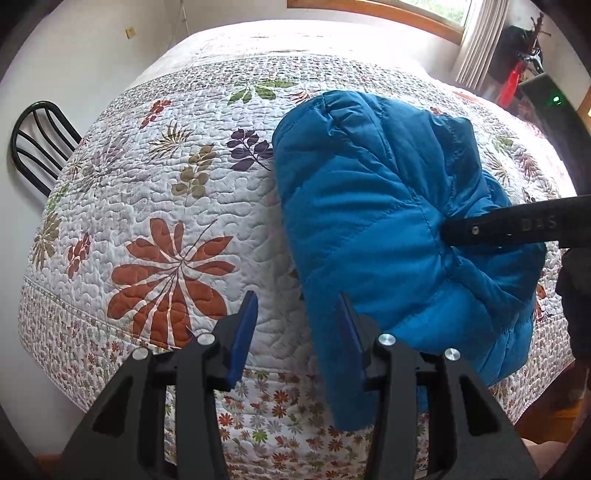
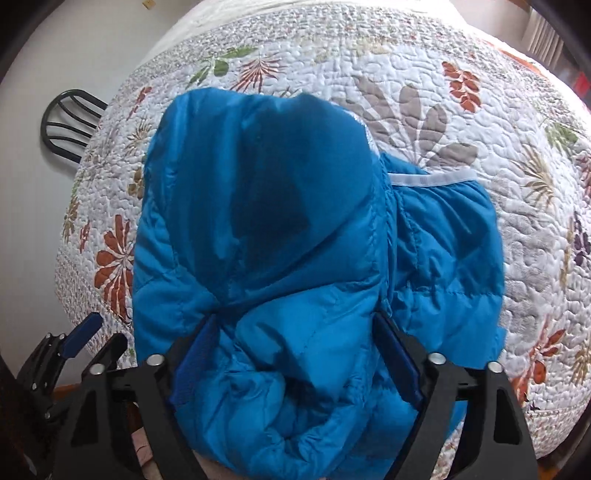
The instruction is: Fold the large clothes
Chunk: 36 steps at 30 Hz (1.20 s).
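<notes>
A blue puffer jacket (image 1: 369, 206) lies bundled on the floral quilt (image 1: 177, 206) of a bed, and its near end hangs over the front edge. My left gripper (image 1: 297, 328) hovers open just left of that end; only the jacket's edge shows behind its right pad. From the right, a black finger (image 1: 487, 230) of my right gripper digs into the jacket. In the right wrist view my right gripper (image 2: 295, 354) is shut on the bunched jacket (image 2: 266, 206), blue pads pressed into both sides. A white elastic hem (image 2: 432, 179) shows on a lower layer. The left gripper (image 2: 99, 332) sits at lower left.
A black metal chair (image 1: 37, 147) stands against the wall left of the bed and shows again as the chair (image 2: 70, 118). A wood-framed window (image 1: 406, 14), a curtain (image 1: 476, 48) and a red object (image 1: 511, 83) are at the far right. The quilt (image 2: 480, 122) extends beyond the jacket.
</notes>
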Tool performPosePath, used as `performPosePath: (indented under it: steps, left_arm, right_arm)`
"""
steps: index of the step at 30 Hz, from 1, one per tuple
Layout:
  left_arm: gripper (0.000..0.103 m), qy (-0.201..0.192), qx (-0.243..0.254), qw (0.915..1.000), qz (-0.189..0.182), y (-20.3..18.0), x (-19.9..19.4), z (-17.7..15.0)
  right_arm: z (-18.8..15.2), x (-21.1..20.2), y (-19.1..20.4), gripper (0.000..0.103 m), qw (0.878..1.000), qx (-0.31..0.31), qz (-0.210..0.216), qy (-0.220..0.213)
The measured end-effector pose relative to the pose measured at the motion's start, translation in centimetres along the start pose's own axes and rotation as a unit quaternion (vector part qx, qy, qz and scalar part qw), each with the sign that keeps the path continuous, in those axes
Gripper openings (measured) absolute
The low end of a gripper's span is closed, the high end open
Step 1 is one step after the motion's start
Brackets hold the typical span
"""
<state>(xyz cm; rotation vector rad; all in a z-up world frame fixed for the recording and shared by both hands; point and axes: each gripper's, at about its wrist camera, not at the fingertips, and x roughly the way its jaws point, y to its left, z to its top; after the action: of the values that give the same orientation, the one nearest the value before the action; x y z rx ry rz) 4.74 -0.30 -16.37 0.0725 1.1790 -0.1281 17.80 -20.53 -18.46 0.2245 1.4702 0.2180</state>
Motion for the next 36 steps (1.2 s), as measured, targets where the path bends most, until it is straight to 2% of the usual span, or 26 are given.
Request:
performPosePath:
  steps: [3, 6, 9, 13, 16, 22, 26, 33, 36]
  left_arm:
    - [0.043, -0.001, 0.000, 1.0000, -0.002, 0.2, 0.2, 0.3]
    - [0.044, -0.001, 0.004, 1.0000, -0.006, 0.1, 0.4, 0.7]
    - [0.044, -0.007, 0.015, 0.9998, -0.010, -0.8, 0.1, 1.2]
    - [0.044, -0.021, 0.035, 0.9990, -0.019, -2.5, -0.5, 1.8]
    - [0.044, -0.028, 0.055, 0.9978, -0.027, -4.2, -0.9, 2.3]
    - [0.044, -0.021, 0.103, 0.9940, -0.030, -8.1, 0.1, 2.1]
    - [0.044, -0.018, 0.123, 0.9922, -0.016, -9.7, 1.2, 1.7]
    - [0.044, -0.010, 0.127, 0.9917, -0.018, -10.5, 2.7, 1.5]
    - [0.044, -0.010, 0.127, 0.9918, -0.015, -10.7, 3.2, 1.2]
  right_arm:
    - [0.0, -0.9, -0.2, 0.037, 1.000, -0.001, 0.024, -0.008]
    - [-0.9, -3.3, 0.1, 0.026, 0.998, -0.014, 0.051, -0.036]
    - [-2.9, -7.2, 0.7, 0.023, 0.993, -0.032, 0.077, -0.079]
    - [-6.3, -12.1, 1.0, 0.022, 0.988, -0.051, 0.055, -0.135]
    - [-8.3, -14.0, -0.8, 0.022, 0.987, -0.031, 0.041, -0.151]
    - [-10.5, -11.1, -6.8, 0.022, 0.991, 0.053, 0.033, -0.121]
    - [-11.4, -8.0, -11.0, 0.023, 0.988, 0.096, 0.066, -0.102]
    - [-12.3, -3.5, -13.4, 0.029, 0.984, 0.117, 0.090, -0.097]
    - [-12.5, -2.9, -13.6, 0.030, 0.984, 0.118, 0.092, -0.099]
